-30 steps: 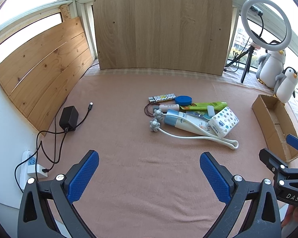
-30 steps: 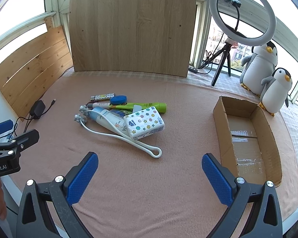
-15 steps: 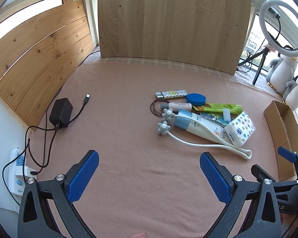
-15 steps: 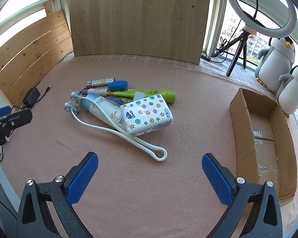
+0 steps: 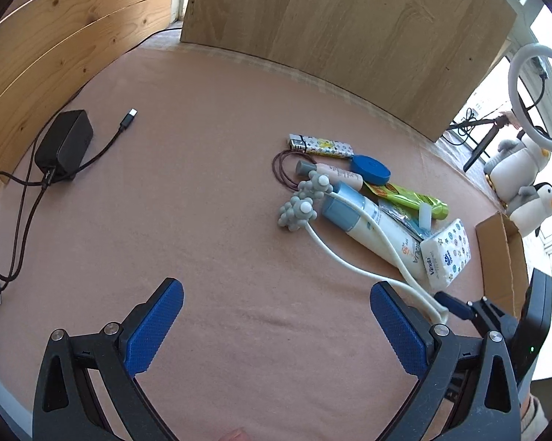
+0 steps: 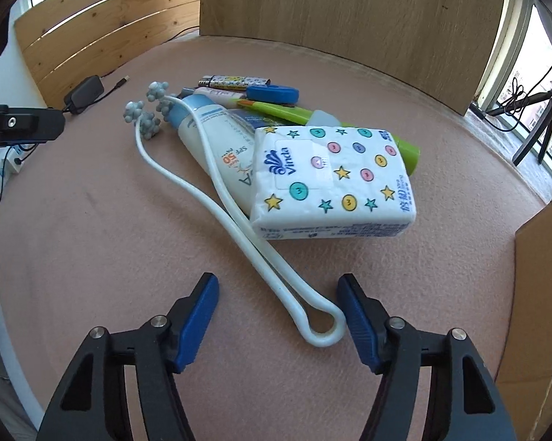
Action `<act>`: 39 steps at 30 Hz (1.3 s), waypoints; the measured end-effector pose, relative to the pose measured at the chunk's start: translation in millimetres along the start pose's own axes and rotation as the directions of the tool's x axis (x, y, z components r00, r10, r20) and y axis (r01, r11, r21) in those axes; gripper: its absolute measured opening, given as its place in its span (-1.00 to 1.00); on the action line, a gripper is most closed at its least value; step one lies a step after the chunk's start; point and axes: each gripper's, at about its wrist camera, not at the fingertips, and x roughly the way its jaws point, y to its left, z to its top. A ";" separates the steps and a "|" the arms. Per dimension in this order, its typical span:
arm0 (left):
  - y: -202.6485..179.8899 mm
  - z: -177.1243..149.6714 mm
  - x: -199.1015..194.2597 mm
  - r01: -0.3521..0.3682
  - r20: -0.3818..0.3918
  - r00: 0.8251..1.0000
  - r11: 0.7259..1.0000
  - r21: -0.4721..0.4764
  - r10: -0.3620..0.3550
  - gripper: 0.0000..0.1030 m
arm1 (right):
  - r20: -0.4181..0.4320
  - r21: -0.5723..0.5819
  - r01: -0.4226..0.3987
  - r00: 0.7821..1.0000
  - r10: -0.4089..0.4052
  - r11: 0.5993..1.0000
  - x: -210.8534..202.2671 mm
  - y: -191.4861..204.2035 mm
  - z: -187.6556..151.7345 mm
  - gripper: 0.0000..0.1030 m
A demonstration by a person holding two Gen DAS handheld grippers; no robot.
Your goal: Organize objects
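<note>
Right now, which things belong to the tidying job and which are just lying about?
Job: massager, tissue pack, sunscreen tube, green tube, blue disc, lighter, cardboard box.
Lying about: charger, ring light, penguin toys.

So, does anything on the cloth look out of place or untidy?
Yes. The toiletries lie in one jumbled heap: the tissue pack rests on the sunscreen tube, and the white massager lies across it. The cardboard box stands apart.
</note>
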 end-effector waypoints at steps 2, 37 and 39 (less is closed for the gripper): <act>3.6 -0.3 5.2 -0.043 0.014 0.999 0.999 -0.019 0.043 1.00 | 0.001 -0.024 -0.015 1.000 0.015 1.000 -5.4 15.5 -6.0 -0.13; -50.6 -2.7 1.1 0.067 0.004 0.998 0.998 0.000 -0.067 -0.82 | 0.131 -0.008 -0.043 0.990 0.043 0.999 -74.9 118.1 -73.8 -0.70; -65.6 5.9 -9.5 0.076 0.022 0.997 0.997 0.021 -0.076 -0.82 | 0.160 -0.004 -0.030 0.987 0.030 1.000 -83.5 111.3 -67.2 -0.70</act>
